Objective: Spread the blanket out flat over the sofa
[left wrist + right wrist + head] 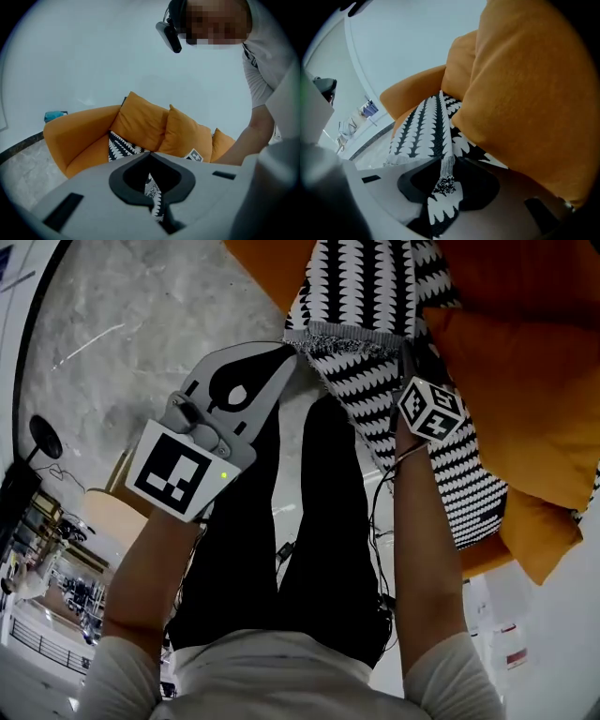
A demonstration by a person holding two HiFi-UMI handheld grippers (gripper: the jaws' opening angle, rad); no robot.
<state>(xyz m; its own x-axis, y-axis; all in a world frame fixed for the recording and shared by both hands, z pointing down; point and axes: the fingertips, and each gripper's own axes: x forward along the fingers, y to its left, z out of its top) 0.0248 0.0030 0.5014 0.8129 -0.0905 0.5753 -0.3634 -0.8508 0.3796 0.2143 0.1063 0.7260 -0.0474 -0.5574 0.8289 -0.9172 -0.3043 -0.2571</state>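
Now, left gripper [283, 354]: its fingers [89, 192] are pressing fully together and pinching the left corner of the blanket's near hem [342, 337].
Right gripper [444, 169]: its fingers [370, 197] are standing wide apart. The hem is lying loose between them and nothing is squeezing it.
Blanket [361, 296] from the fingers: the black-and-white zigzag cloth is stretching away from both grippers toward the back of the seat, with the hem running crosswise from one gripper to the other.
Long axis: it is running front to back across the seat as a narrow strip that is not yet opening out sideways.
Nearer hand: both are sitting at the hem, left at its left end and right at its right end, but only the left is gripping.
Sofa [77, 129]: the orange seat is carrying the blanket, and three orange cushions [145, 124] are leaning along the backrest.
Nearest cushion [525, 381]: it is lying over the blanket's right edge and is likely pinning it.
Coming move, as a judgement: the cloth is needing a sideways pull along the seat, so the right fingers are probably needing to close on the hem first, and the cushion may be dragging against the spread.
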